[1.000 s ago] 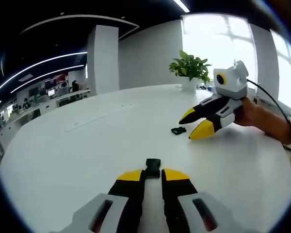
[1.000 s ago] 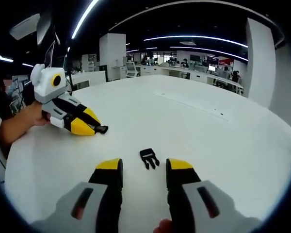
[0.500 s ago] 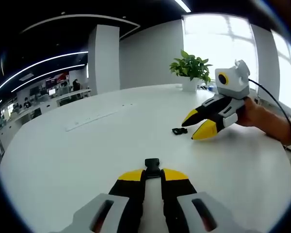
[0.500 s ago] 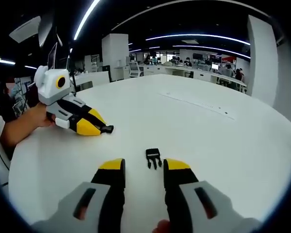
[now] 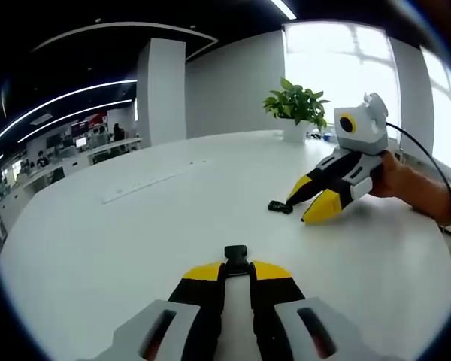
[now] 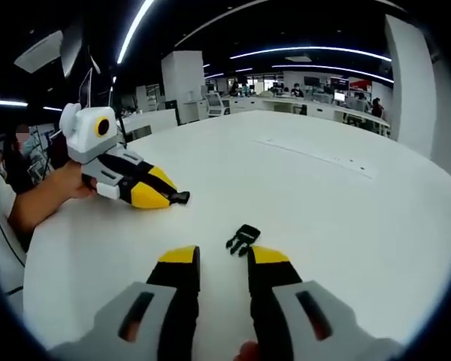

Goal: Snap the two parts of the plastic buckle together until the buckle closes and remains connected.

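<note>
Left gripper [image 5: 236,269] clamped on socket half [image 5: 236,255] over the table [image 5: 120,248], right gripper [image 6: 222,259] spread with pronged half [image 6: 243,238] loose just past its right jaw tip: risk of nudging it away before closing.

Left hand-held gripper [image 5: 237,272] seemingly clamped, right [image 6: 223,256] parted.

No readable text, label, brand or number anywhere in either view. Red signage [image 5: 92,120] at the far left of the left gripper view, and again at the upper right of the right gripper view, too small and blurred to read.
</note>
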Demonstrator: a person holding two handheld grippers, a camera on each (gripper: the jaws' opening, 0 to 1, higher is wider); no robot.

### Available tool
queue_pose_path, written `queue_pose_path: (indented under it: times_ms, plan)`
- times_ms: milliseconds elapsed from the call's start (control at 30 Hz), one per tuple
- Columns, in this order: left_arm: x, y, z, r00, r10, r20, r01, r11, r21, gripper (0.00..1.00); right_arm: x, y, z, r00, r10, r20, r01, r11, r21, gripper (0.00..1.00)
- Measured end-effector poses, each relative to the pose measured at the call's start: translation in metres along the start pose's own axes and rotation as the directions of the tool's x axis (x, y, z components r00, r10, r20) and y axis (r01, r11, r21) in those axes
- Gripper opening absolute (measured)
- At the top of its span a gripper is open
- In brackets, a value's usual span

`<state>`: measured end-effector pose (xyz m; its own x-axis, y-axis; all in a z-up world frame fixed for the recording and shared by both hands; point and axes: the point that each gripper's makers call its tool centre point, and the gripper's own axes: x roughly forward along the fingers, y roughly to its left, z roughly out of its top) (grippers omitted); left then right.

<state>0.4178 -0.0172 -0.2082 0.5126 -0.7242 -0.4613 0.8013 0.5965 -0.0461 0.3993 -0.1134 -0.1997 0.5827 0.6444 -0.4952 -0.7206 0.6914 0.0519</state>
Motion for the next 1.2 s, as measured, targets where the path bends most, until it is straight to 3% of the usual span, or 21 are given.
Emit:
queue_pose_path:
  times_ms: [867,1033,1200]
  plan:
    - [0.002,0.0,0.001,1.0,0.001,0.004,-0.001,1.0,-0.005,0.12,0.02,0.021,0.009,0.994,0.099,0.052,-0.096,0.993,-0.066,0.29]
    - [0.003,0.0,0.002,1.0,0.003,0.005,-0.003,1.0,-0.004,0.12,0.013,0.008,0.019,0.994,0.05,0.096,-0.043,0.997,-0.07,0.31]
    - [0.003,0.0,0.002,1.0,0.003,0.006,-0.003,1.0,-0.006,0.12,0.015,-0.015,0.009,0.997,-0.034,0.063,0.038,0.998,-0.057,0.36]
